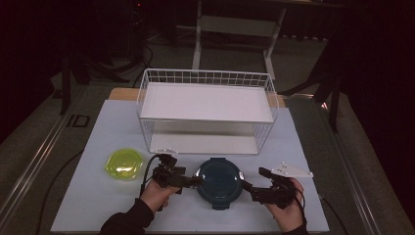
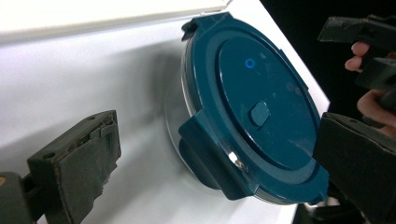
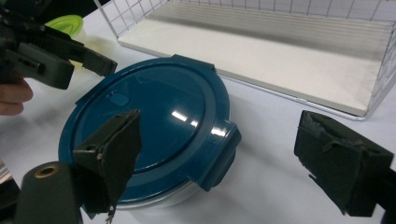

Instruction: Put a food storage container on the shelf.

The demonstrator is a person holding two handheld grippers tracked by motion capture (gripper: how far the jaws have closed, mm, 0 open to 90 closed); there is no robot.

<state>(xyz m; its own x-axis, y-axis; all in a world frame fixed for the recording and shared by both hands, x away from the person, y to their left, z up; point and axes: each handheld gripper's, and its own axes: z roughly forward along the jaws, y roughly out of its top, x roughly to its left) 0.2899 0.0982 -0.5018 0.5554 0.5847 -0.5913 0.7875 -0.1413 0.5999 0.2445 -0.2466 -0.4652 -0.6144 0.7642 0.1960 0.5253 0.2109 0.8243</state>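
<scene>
A round dark teal container (image 1: 219, 179) with a clip-on lid sits on the white table, in front of the wire rack. My left gripper (image 1: 195, 180) is at its left edge and my right gripper (image 1: 246, 185) at its right edge. In the left gripper view the jaws of my left gripper (image 2: 217, 135) stand wide apart, with a lid clip (image 2: 210, 154) of the container (image 2: 261, 107) between them, untouched. In the right gripper view my right gripper (image 3: 219, 140) is open too, and the container (image 3: 154, 121) lies partly between its pads with a gap on each side.
A white wire rack (image 1: 205, 103) with two shelves stands behind the container. A yellow-green lidded tub (image 1: 125, 164) sits to the left of my left hand. The white table (image 1: 303, 161) ends just right of my right hand, above a dark floor.
</scene>
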